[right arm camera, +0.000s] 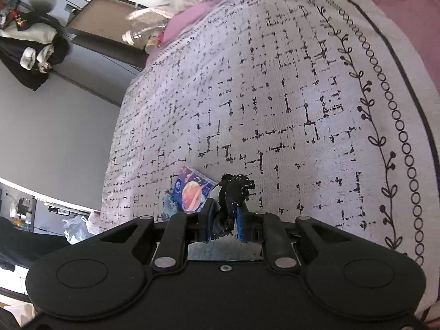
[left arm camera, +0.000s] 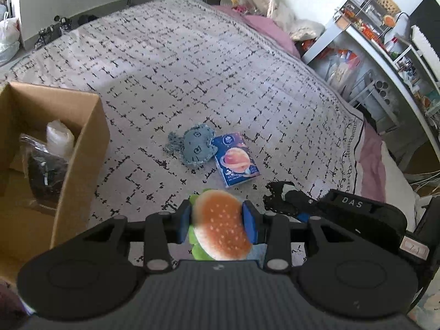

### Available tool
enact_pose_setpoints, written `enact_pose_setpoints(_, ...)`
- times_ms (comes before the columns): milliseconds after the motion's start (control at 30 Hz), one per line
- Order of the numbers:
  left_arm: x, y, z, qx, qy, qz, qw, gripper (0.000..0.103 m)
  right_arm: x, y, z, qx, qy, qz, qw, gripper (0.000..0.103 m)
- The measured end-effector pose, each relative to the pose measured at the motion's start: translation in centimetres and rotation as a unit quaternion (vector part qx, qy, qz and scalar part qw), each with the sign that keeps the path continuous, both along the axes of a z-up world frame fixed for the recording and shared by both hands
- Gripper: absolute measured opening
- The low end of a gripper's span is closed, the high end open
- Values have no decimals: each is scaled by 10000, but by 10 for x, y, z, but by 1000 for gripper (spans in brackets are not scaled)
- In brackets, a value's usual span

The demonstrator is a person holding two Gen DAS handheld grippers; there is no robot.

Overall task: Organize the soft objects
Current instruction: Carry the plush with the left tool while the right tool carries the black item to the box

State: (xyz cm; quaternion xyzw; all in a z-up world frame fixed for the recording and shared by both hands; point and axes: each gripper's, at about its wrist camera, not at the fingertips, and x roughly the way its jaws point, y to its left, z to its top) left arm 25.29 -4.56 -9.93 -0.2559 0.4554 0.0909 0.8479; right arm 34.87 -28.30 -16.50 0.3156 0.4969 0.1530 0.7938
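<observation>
The only writing clear enough to read is "DAS", in pale letters on the black body of the right gripper [left arm camera: 295, 216] as it shows at the lower right of the left wrist view. A small blue packet [left arm camera: 237, 159] printed with an orange ringed planet carries text too small to make out.

The left gripper [left arm camera: 217, 224] tilts steeply down over the patterned bedspread [left arm camera: 192, 68], its blue pads pressed against both sides of a soft burger toy [left arm camera: 221, 227], which hangs clear of the cover. A cardboard box [left arm camera: 82, 148] stands open at the left with dark and white bundles inside.

The right gripper [right arm camera: 224, 221] also angles down, its jaws nearly together and pinching a black lacy fabric piece [right arm camera: 233, 189] lifted off the bedspread [right arm camera: 275, 96].

A grey-blue knitted toy [left arm camera: 194, 145] lies on the bed, touching the packet's left edge, beyond the burger toy.
</observation>
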Motion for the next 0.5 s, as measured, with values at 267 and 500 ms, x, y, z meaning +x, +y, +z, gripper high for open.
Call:
enact_pose_setpoints(267,-26,9,19,59,-140,75,9999,39,-26,-3,27,-192,-332,20,9993,16)
enact_pose_setpoints(500,-48,18,32,54,-217,65,9997,39,-46,-7,50,-284,-625,112,9976,16)
